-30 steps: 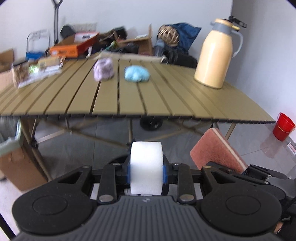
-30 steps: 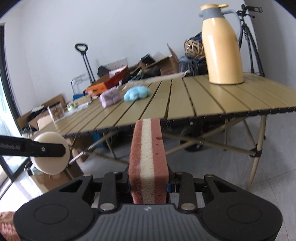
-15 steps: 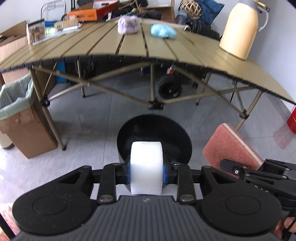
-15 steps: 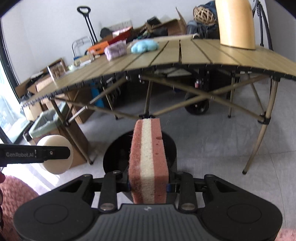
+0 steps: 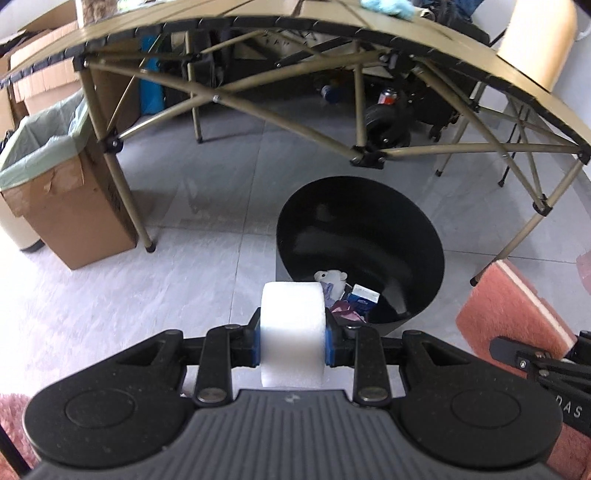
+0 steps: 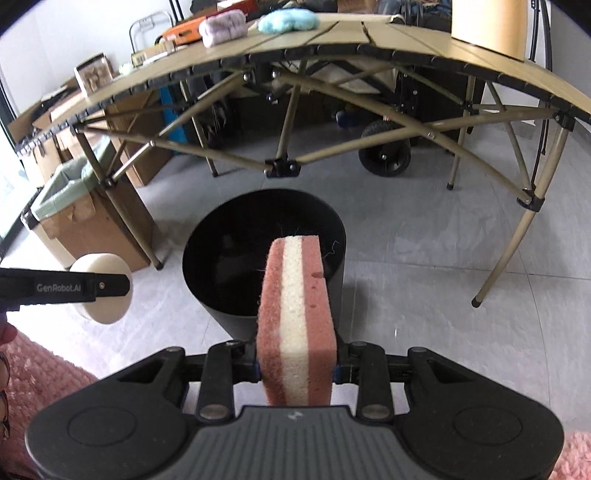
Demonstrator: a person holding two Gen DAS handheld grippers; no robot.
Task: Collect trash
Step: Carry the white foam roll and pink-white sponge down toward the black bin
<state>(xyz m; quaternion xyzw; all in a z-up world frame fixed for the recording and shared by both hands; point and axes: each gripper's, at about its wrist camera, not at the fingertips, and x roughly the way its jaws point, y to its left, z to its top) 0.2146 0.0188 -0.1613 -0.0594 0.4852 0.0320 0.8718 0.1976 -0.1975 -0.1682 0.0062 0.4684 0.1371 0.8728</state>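
Note:
My left gripper [image 5: 293,345] is shut on a white foam roll [image 5: 293,325] and holds it just before the near rim of a black trash bin [image 5: 406,225] on the floor. The bin holds a small blue carton [image 5: 364,299] and crumpled scraps. My right gripper [image 6: 297,363] is shut on a pink and cream sponge [image 6: 295,321], above the near side of the same bin [image 6: 221,236]. The sponge also shows at the right of the left wrist view [image 5: 509,306]. The foam roll shows at the left of the right wrist view [image 6: 105,288].
A slatted folding table [image 6: 369,40] stands behind the bin, with a purple wad [image 6: 221,22], a blue wad [image 6: 288,18] and a cream jug [image 6: 487,26] on it. A cardboard box with a green liner [image 5: 44,173] stands at the left. Pink rug [image 6: 37,376] lies near.
Both grippers have tilted down and moved closer to the black bin, which now fills the middle of both views. The table top has slid to the upper edge. Both grips are unchanged.

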